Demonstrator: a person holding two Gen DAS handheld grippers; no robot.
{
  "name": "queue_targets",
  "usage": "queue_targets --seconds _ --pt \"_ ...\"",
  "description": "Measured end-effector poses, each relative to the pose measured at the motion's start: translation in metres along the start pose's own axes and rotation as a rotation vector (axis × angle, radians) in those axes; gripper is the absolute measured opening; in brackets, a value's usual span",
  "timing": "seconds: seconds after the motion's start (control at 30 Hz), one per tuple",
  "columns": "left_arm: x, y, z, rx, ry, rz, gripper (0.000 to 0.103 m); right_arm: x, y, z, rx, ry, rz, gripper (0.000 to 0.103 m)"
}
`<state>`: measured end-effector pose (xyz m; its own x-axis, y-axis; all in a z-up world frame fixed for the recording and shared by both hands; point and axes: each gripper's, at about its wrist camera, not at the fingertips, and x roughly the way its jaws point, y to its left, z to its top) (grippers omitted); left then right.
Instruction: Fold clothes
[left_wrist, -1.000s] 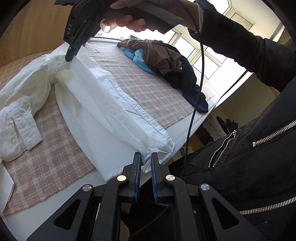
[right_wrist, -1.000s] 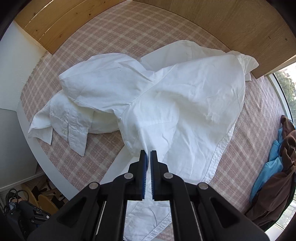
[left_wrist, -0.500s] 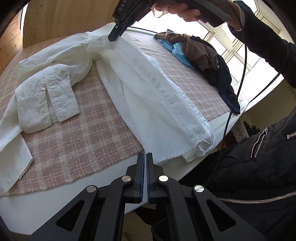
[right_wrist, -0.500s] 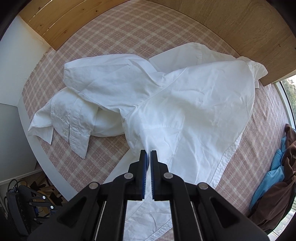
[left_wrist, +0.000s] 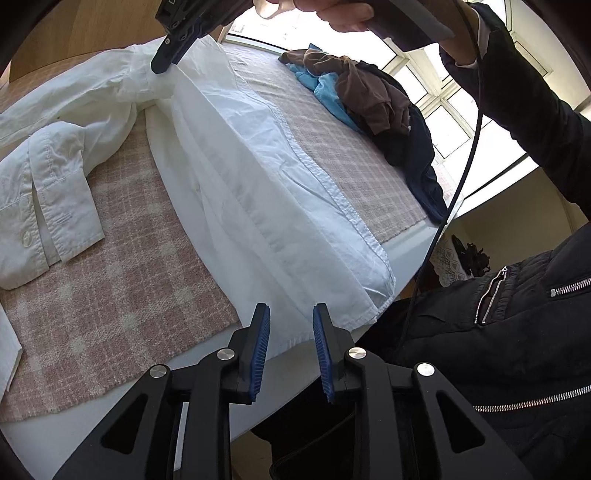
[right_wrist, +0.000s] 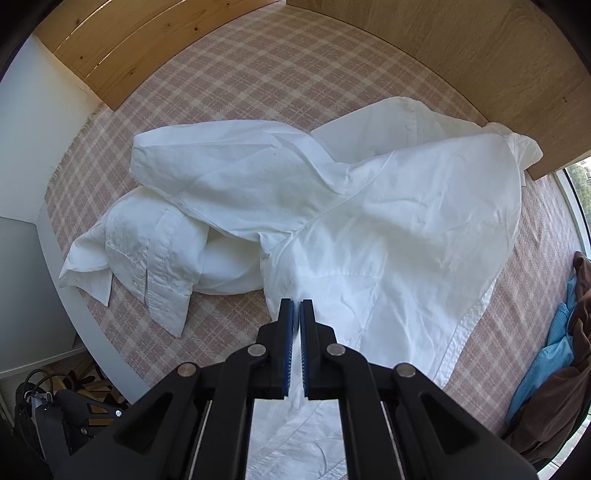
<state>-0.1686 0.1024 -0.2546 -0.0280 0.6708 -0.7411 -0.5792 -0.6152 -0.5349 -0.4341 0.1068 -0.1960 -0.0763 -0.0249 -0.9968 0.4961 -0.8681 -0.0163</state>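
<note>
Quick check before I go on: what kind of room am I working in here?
Most likely a bedroom or laundry corner at home. A white shirt lies on a pink checked cloth over a white table, wood panelling behind, a pile of clothes beside big windows.

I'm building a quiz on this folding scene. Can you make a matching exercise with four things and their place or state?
Things:
1. white shirt
2. left gripper
3. right gripper
4. clothes pile

States:
A. heaped at the cloth's window end
B. jaws opening, nothing between them
C. pinching white fabric
D. spread across the checked cloth, one cuff folded over

Pairs: 1-D, 2-B, 3-C, 4-A
</note>
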Motion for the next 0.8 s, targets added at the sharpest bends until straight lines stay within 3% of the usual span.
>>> queue_targets --seconds 0.07,0.13,0.33,0.4,0.43,0.47,0.7,0.77,0.8 --pt "-0.004 -0.004 0.001 -0.001 -0.003 0.0 0.036 0.001 0.0 0.0 -0.004 -0.002 -0.007 0.004" --pt "0.0 -0.009 0.005 0.006 0.013 0.024 0.039 0.001 0.0 -0.002 -0.004 -0.007 -0.004 0.004" --pt "0.024 -0.014 0.017 0.001 0.102 0.059 0.039 -0.005 0.005 -0.004 -0.022 -0.029 -0.01 0.004" --pt "0.032 -0.016 0.019 0.009 0.132 0.066 0.03 -0.008 0.007 -0.004 -0.03 -0.037 -0.012 0.004" --pt "0.033 -0.019 0.02 0.016 0.14 0.072 0.011 -0.009 0.008 -0.005 -0.032 -0.041 -0.012 0.004" --pt "0.034 -0.021 0.021 0.023 0.147 0.079 0.002 -0.01 0.008 -0.005 -0.035 -0.046 -0.012 0.004" --pt "-0.011 -0.022 0.036 0.009 0.083 0.148 0.001 -0.006 0.006 -0.011 -0.081 -0.04 0.035 0.005" --pt "-0.026 -0.018 0.041 -0.016 0.067 0.154 0.001 -0.009 0.007 -0.017 -0.1 -0.046 0.027 0.018" --pt "-0.032 -0.017 0.044 -0.022 0.061 0.157 0.001 -0.016 0.004 -0.023 -0.102 -0.077 0.033 0.03"
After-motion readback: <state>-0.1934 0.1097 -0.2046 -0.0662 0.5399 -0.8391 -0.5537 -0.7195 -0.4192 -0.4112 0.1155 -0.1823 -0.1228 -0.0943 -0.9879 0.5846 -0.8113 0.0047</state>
